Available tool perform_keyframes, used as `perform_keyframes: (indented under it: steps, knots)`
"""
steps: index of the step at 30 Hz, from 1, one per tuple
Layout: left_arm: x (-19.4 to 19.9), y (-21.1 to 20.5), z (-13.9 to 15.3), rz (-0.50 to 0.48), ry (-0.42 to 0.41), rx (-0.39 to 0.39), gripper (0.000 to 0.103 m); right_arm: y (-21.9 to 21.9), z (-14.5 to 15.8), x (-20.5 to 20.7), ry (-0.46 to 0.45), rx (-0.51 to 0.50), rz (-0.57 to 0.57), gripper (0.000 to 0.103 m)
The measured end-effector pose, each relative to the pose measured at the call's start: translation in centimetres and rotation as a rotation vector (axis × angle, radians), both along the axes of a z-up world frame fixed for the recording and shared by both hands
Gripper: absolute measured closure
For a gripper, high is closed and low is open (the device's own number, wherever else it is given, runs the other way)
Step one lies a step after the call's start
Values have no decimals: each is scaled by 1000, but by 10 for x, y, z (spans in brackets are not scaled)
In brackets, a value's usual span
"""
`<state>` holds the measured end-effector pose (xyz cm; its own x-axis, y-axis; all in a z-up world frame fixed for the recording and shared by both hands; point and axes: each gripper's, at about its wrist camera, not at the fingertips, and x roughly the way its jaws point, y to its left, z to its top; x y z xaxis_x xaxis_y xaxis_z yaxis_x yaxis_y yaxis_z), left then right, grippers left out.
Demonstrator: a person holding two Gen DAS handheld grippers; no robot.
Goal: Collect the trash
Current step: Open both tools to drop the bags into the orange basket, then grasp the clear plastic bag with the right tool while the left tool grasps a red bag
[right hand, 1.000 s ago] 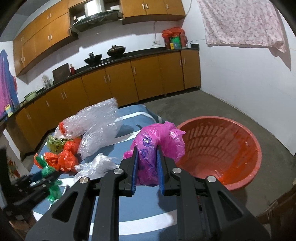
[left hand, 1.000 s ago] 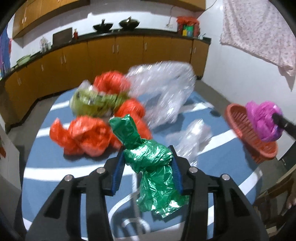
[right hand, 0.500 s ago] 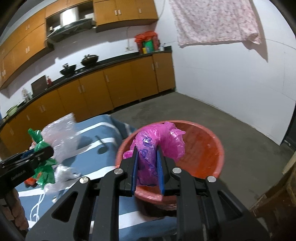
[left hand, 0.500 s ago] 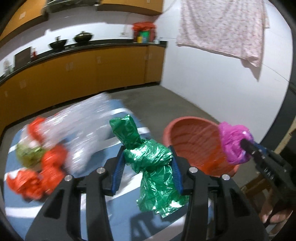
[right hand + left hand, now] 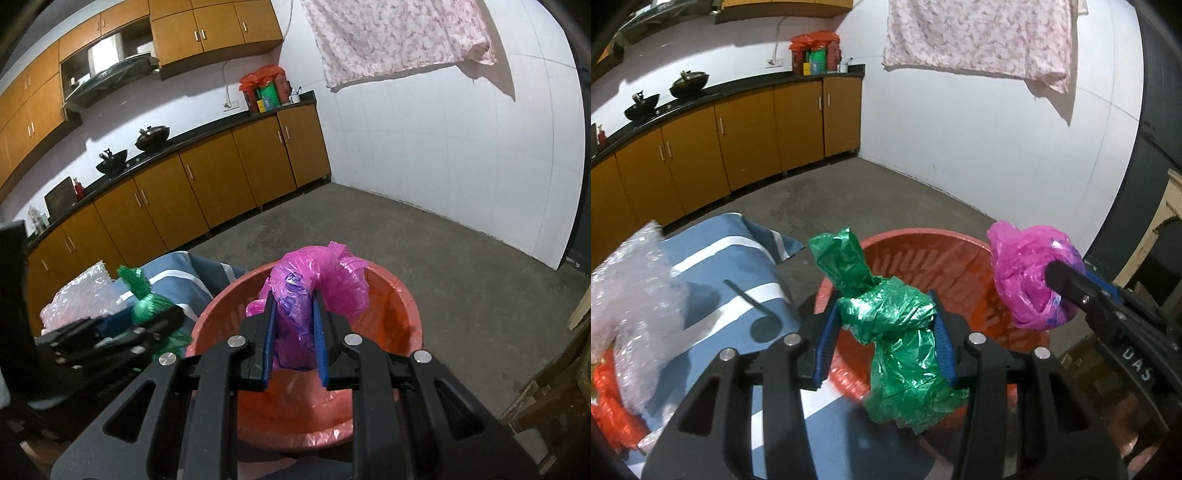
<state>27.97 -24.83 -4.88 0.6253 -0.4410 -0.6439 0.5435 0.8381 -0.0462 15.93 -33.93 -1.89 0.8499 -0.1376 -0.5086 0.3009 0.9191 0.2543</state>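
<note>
My left gripper (image 5: 884, 332) is shut on a crumpled green plastic bag (image 5: 886, 321) and holds it over the near rim of an orange-red plastic basin (image 5: 923, 254) on the floor. My right gripper (image 5: 294, 332) is shut on a crumpled pink plastic bag (image 5: 317, 280) and holds it above the same basin (image 5: 399, 306). In the left wrist view the pink bag (image 5: 1027, 280) hangs at the right, over the basin's right side. In the right wrist view the green bag (image 5: 147, 302) and the left gripper (image 5: 155, 321) sit left of the basin.
A blue cloth with white stripes (image 5: 738, 273) lies left of the basin, with a clear bubble-wrap bag (image 5: 624, 295) and orange bags (image 5: 609, 406) on it. Yellow-brown kitchen cabinets (image 5: 221, 184) line the back wall. Bare concrete floor (image 5: 424, 251) lies beyond. Wooden furniture (image 5: 546, 398) stands at the right.
Both grippers have swung right, away from the trash pile on the cloth, and now hold their bags over the basin. Both stay shut on their bags.
</note>
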Motion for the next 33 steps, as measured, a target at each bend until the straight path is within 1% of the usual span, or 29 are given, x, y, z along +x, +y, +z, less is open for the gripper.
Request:
perform_keyframes:
  steps: [3, 8, 11, 13, 16, 19, 20, 22, 25, 29, 33]
  knots:
    - [6, -6, -5, -7, 11, 6, 57, -2, -1, 5, -4, 12, 4, 84]
    - [15, -12, -12, -6, 19, 8, 50, -11, -2, 12, -22, 41, 14, 82]
    - [20, -10, -16, 1, 40, 1, 44, -18, -4, 12, -31, 74, 10, 75]
    - [22, -7, -18, 8, 50, -4, 41, -22, -5, 11, -27, 86, 4, 64]
    - [25, 1, -20, 28, 63, -8, 38, -26, -6, 5, -29, 84, -18, 58]
    - [24, 18, -18, 59, 66, -14, 35, -27, -4, -1, -24, 71, -38, 57]
    - [21, 27, -15, 76, 54, -14, 32, -27, -3, -3, -22, 62, -42, 56]
    - [13, 43, -7, 108, 18, -13, 23, -24, 0, -7, -20, 36, -53, 47]
    - [-3, 73, 5, 155, -43, -7, 17, -12, 7, -15, -23, -32, -56, 43]
    - [-25, 119, 16, 237, -101, 20, 14, 11, 12, -16, -22, -58, -13, 41]
    - [-46, 165, 18, 336, -138, 63, 12, 49, 15, -12, -18, -98, 81, 41]
